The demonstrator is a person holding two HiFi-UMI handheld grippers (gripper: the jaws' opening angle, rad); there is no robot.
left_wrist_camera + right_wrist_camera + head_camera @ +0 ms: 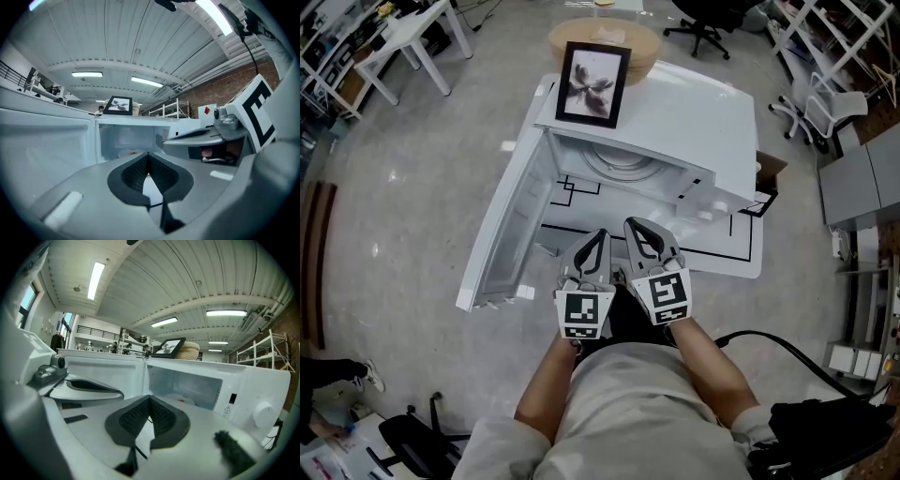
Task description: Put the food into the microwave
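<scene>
**Two closed grippers before an open microwave, food already inside**

Holds the left gripper with its jaws pressed together at the tips and nothing between the ribbed dark pads. Holds the right gripper the same way, closed and empty. Carries the pair side by side, just beside each other, close in front of the body on bare forearms. Points both toward the far side, over the near edge of a white table marked with black lines.

Faces the microwave, a white one standing on that table. Has its door swung wide open to the left, with the cavity laid bare toward the grippers. Shows the food already inside, on the floor of the cavity: a pale round plate with a touch of red on it, too small to say what kind. Leaves it well apart from both grippers, touched by neither. Shows a round knob on the panel to the right of the cavity.

Bears on top of the microwave a dark picture frame, upright and leaning slightly back, with a dark flower-like print. Has just beyond it a round tan woven thing. Shows a brown cardboard box at the right side of the microwave. Farther off, takes in a black office chair, a white chair at the far right and a white desk at the far left, all on a pale glossy floor
</scene>
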